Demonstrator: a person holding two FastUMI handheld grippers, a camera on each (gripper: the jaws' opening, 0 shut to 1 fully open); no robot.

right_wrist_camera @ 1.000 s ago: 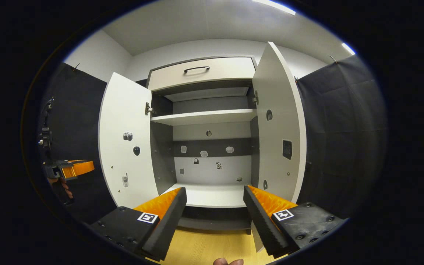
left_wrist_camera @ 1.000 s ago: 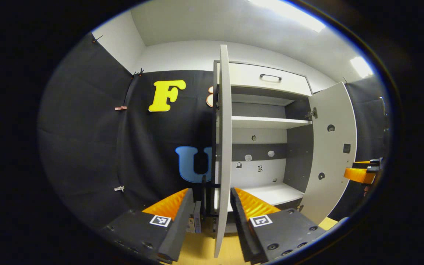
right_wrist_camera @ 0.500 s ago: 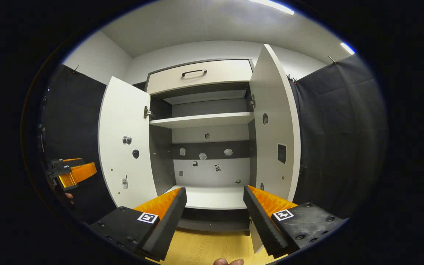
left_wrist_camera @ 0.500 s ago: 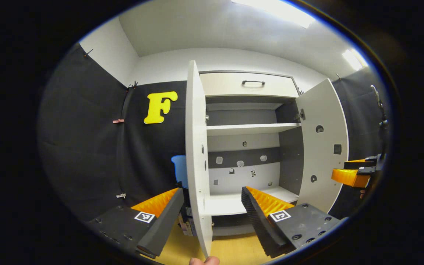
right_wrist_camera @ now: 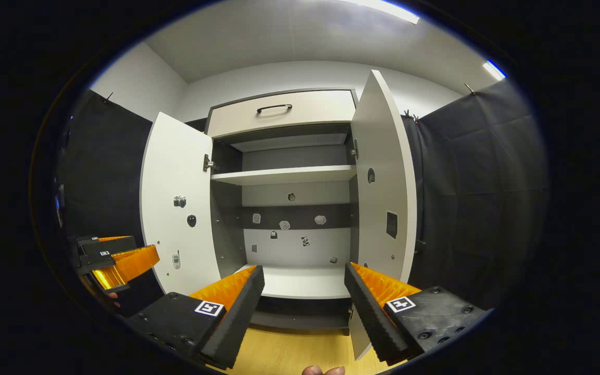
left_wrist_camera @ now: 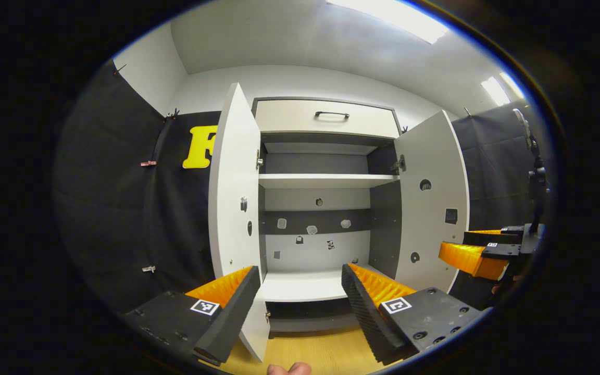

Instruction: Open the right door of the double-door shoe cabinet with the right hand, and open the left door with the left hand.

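Black cloth (left_wrist_camera: 123, 208) backs the shoe cabinet (left_wrist_camera: 326, 117), its left door (left_wrist_camera: 232, 198) and right door (left_wrist_camera: 433, 208) swung wide. Left gripper (left_wrist_camera: 300, 291) and right gripper (right_wrist_camera: 305, 291) gape, holding nothing, clear of both.

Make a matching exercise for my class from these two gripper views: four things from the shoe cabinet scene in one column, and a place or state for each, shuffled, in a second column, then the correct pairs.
Column 1
1. left door
2. drawer
3. left gripper
4. floor

Column 2
A. shut, at the top of the cabinet, with a dark handle
B. yellow wood, below the cabinet
C. swung open, small stickers on its inner face
D. open, holding nothing

Pairs: 1-C, 2-A, 3-D, 4-B
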